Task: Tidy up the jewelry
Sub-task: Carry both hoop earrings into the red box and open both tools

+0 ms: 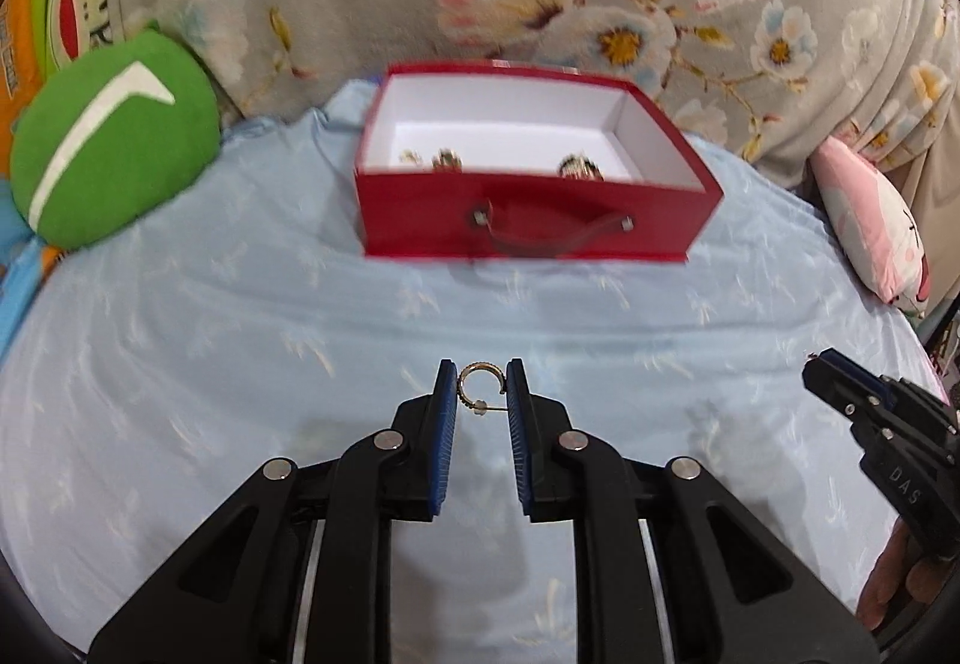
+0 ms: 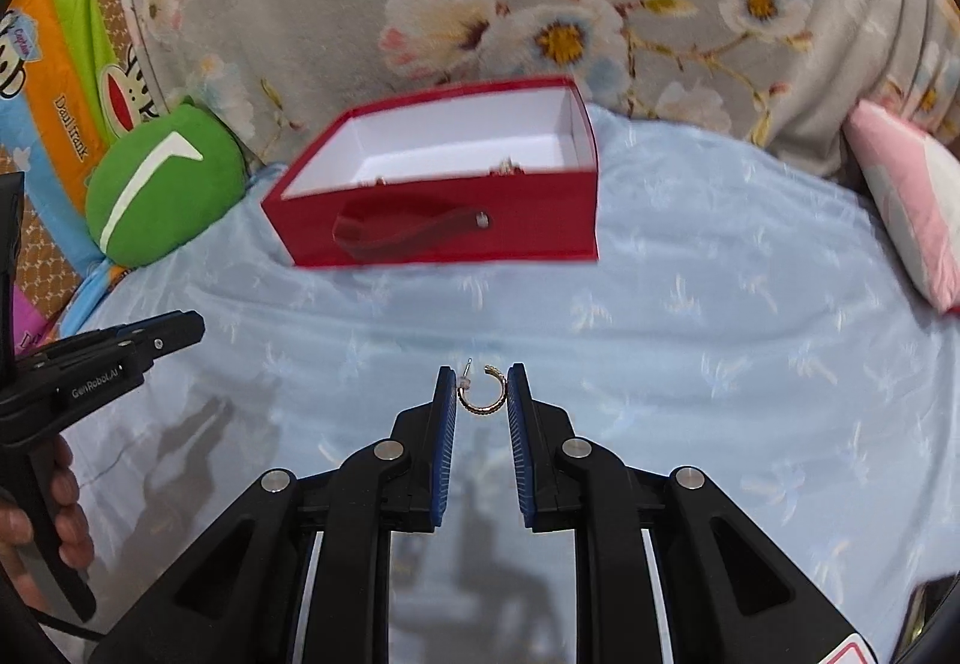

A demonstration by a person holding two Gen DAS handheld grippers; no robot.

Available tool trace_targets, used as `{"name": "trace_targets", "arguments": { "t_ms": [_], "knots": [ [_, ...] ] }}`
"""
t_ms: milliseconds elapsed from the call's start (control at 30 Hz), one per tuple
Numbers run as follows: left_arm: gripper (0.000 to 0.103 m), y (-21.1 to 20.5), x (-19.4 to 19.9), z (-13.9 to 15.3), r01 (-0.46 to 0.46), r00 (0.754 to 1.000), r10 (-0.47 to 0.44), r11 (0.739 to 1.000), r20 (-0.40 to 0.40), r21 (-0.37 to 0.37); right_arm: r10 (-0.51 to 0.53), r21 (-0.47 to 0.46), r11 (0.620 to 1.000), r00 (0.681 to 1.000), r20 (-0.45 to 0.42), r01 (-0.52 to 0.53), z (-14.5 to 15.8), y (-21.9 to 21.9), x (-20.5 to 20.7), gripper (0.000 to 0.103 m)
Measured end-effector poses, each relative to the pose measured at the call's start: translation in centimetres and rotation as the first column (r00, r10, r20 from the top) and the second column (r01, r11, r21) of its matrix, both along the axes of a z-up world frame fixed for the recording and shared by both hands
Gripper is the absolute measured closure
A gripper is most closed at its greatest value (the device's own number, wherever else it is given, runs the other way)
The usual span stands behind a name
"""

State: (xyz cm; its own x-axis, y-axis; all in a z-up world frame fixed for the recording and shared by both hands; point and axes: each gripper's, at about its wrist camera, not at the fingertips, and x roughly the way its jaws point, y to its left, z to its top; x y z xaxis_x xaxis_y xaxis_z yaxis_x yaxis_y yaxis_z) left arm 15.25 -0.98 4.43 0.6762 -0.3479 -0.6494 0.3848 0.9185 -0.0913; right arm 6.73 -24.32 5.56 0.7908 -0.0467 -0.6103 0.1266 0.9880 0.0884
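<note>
Wrist views: two grippers' fingers [image 1: 446, 394] each pinch one hoop earring [image 1: 478, 385]; red box [image 1: 540, 232] ahead.

Both wrist cameras look forward along their fingers, low and close over the blue bedspread [image 1: 240, 364]; both share the red box [image 1: 528, 226] (upper centre of each frame).
</note>
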Motion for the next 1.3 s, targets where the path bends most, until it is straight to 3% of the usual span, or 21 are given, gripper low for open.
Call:
{"name": "trace_targets", "arguments": {
  "t_ms": [300,500,667,900,1300],
  "knots": [
    [0.087,-1.7,6.6,8.5,-0.024,0.98,0.013,0.999,0.199,0.049,0.029,-0.056,0.998,0.992,0.125,-0.022,7.8,-1.8,9.0,0.087],
    [0.087,-5.0,13.1,11.4,-0.015,0.967,-0.004,0.997,0.256,0.071,0.026,-0.028,0.999,0.989,0.148,-0.022,10.0,-3.7,16.5,0.087],
    [0.087,-7.6,18.6,11.0,-0.01,0.973,-0.008,0.997,0.231,0.075,0.021,-0.027,1.0,0.991,0.136,-0.017,9.4,-4.7,21.9,0.087],
    [0.087,-10.4,24.6,7.6,-0.039,0.983,0.019,0.993,0.181,0.108,0.012,0.013,1.0,0.997,0.077,-0.013,6.3,-5.9,28.2,0.087],
    [0.087,-13.2,28.3,3.5,-0.058,0.988,0.033,0.985,0.148,0.164,-0.015,0.013,1.0,1.0,-0.003,0.015,1.4,-6.2,33.0,0.087]
  ]
}}
